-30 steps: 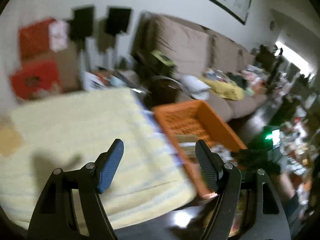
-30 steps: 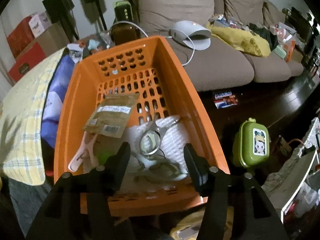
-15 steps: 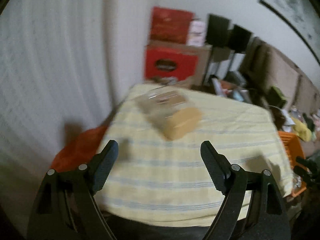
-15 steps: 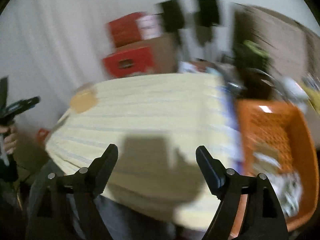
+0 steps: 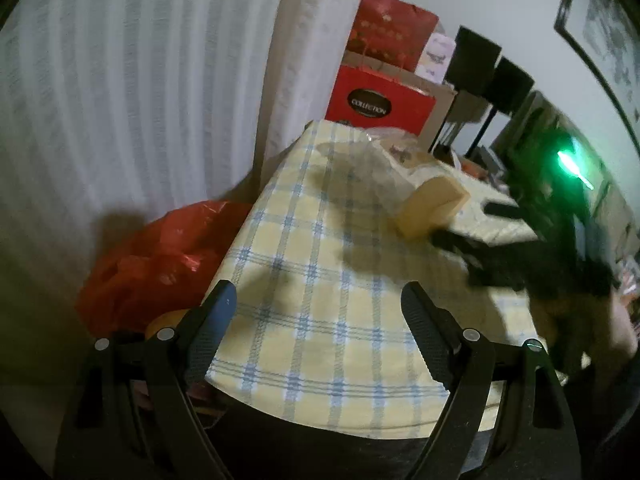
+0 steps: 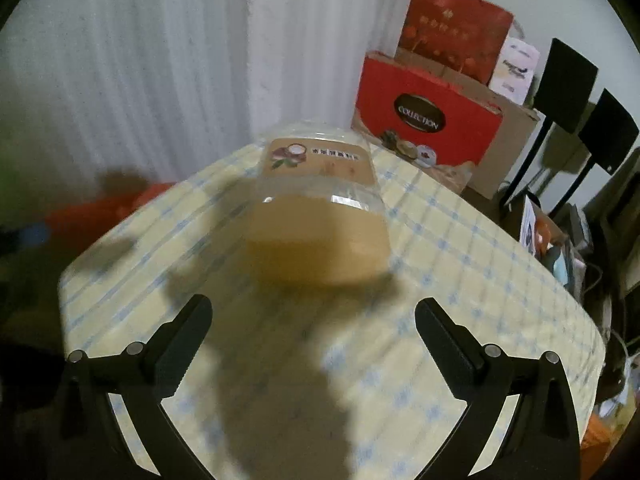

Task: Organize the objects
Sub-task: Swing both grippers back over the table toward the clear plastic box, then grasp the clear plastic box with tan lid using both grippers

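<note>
Left wrist view: left tongs (image 5: 316, 320) wide apart, empty, over checked worktop (image 5: 320, 280). Clear jar (image 5: 416, 188) on its side farther along, right tongs (image 5: 464, 228) near it.

Right wrist view: right tongs (image 6: 314, 322) opening, nothing between; jar (image 6: 320, 216) just ahead. Likely light, stiff, slick plastic, may roll; grip across tan lid.

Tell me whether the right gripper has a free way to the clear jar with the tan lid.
Probably yes: the right gripper, jaws opening and empty, faces the jar with only bare tablecloth between.
</note>
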Demonstrator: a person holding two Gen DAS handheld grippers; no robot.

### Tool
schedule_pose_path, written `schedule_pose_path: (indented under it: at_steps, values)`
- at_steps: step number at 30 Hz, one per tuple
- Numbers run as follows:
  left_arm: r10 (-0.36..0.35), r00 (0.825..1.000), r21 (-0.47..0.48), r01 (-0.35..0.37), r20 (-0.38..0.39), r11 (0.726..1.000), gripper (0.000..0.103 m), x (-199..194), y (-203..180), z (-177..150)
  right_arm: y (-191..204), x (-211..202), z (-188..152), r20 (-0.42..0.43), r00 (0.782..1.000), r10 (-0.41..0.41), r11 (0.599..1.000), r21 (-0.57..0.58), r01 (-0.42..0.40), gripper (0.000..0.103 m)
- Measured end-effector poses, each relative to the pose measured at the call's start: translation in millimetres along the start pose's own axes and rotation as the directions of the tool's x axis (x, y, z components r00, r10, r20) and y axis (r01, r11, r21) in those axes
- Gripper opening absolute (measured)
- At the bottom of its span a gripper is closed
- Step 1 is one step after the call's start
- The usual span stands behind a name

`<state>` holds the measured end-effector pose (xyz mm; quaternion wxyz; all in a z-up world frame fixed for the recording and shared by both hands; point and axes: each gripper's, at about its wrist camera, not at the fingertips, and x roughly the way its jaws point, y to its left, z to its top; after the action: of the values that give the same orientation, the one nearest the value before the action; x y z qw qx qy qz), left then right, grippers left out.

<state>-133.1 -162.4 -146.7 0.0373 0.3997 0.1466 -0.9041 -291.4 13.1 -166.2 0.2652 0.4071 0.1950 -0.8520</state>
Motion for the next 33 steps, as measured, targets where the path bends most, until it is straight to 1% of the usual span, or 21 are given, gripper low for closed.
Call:
schedule_pose_path:
  at_steps: [2, 4, 6, 7, 8, 12, 17, 18, 19, 20, 21, 22, 23, 24, 25, 26, 27, 28, 30, 31, 33]
  values:
    - [-0.008, 1.000, 0.018, 0.008, -0.009, 1.000, 0.083, 5, 0, -5, 1, 19, 7, -0.019, 1.000, -0.003, 1.000, 0.011, 0.004, 0.102]
    - [-0.024, 0.999, 0.005, 0.025, -0.022, 1.000, 0.083, 9, 2, -9, 0, 33, 9, -0.040, 0.999, -0.026, 0.999, 0.023, 0.027, 0.102]
    - [-0.037, 0.999, 0.001, 0.037, -0.025, 0.999, 0.083, 11, 5, -10, -1, 39, 9, -0.031, 0.999, -0.034, 0.999, 0.037, 0.035, 0.102]
    - [-0.039, 0.999, -0.002, 0.039, -0.023, 0.999, 0.083, 11, 6, -11, -1, 38, 8, -0.020, 1.000, -0.018, 0.999, 0.041, 0.019, 0.099]
    - [-0.039, 0.999, -0.005, 0.039, -0.022, 0.999, 0.083, 11, 8, -11, -1, 37, 8, -0.012, 1.000, -0.008, 0.999, 0.046, 0.009, 0.090]
    - [-0.034, 0.999, -0.034, 0.033, -0.016, 0.999, 0.083, 8, 14, -8, -1, 19, -2, 0.000, 1.000, 0.024, 0.999, 0.027, -0.024, 0.089]
    - [-0.029, 0.999, -0.039, 0.028, -0.014, 0.999, 0.083, -2, 8, -4, 12, -11, -34, -0.008, 0.999, 0.052, 0.999, -0.014, -0.053, 0.089]
    - [-0.036, 0.999, -0.040, 0.035, -0.018, 0.999, 0.083, -3, 5, -3, 16, -20, -45, -0.014, 0.998, 0.056, 0.998, -0.030, -0.056, 0.089]
    - [-0.055, 0.998, -0.057, 0.053, -0.034, 0.997, 0.086, -4, 1, -2, 20, -26, -52, -0.017, 0.998, 0.054, 0.998, -0.040, -0.055, 0.089]
    - [-0.078, 0.995, -0.084, 0.073, -0.064, 0.994, 0.089, -2, -1, 0, 24, -33, -59, -0.020, 0.999, 0.051, 0.997, -0.048, -0.052, 0.089]
    - [-0.102, 0.990, -0.113, 0.090, -0.099, 0.989, 0.089, 1, -3, 1, 29, -41, -69, -0.019, 0.999, 0.048, 0.997, -0.060, -0.049, 0.089]
    - [-0.132, 0.981, -0.152, 0.110, -0.142, 0.982, 0.089, 6, -6, 4, 34, -48, -75, -0.016, 0.999, 0.049, 0.997, -0.065, -0.050, 0.089]
    - [-0.154, 0.975, -0.179, 0.125, -0.161, 0.976, 0.089, 9, -9, 7, 39, -55, -82, -0.013, 0.998, 0.054, 0.996, -0.068, -0.055, 0.089]
    - [-0.179, 0.971, -0.197, 0.146, -0.162, 0.970, 0.089, 10, -12, 10, 43, -62, -90, -0.010, 0.998, 0.064, 0.996, -0.064, -0.065, 0.089]
    - [-0.224, 0.959, -0.221, 0.184, -0.172, 0.958, 0.090, 16, -17, 15, 47, -68, -97, -0.004, 0.997, 0.074, 0.995, -0.059, -0.075, 0.089]
    - [-0.244, 0.948, -0.244, 0.193, -0.202, 0.950, 0.089, 22, -21, 17, 50, -73, -103, 0.001, 0.997, 0.078, 0.995, -0.057, -0.078, 0.089]
    - [-0.265, 0.934, -0.266, 0.199, -0.241, 0.943, 0.089, 31, -25, 19, 52, -76, -109, 0.002, 0.997, 0.076, 0.995, -0.059, -0.076, 0.089]
    - [-0.308, 0.905, -0.294, 0.222, -0.292, 0.930, 0.089, 43, -31, 21, 55, -78, -114, -0.001, 0.998, 0.070, 0.995, -0.065, -0.070, 0.089]
    - [-0.364, 0.873, -0.346, 0.249, -0.323, 0.905, 0.090, 58, -38, 23, 63, -83, -122, 0.001, 1.000, 0.030, 0.997, -0.073, -0.030, 0.089]
    - [-0.365, 0.858, -0.362, 0.232, -0.360, 0.903, 0.089, 68, -44, 21, 66, -85, -125, 0.003, 1.000, 0.009, 0.997, -0.074, -0.009, 0.089]
    - [-0.340, 0.843, -0.345, 0.199, -0.417, 0.917, 0.091, 81, -55, 17, 73, -91, -130, 0.004, 0.999, -0.035, 0.997, -0.062, 0.035, 0.089]
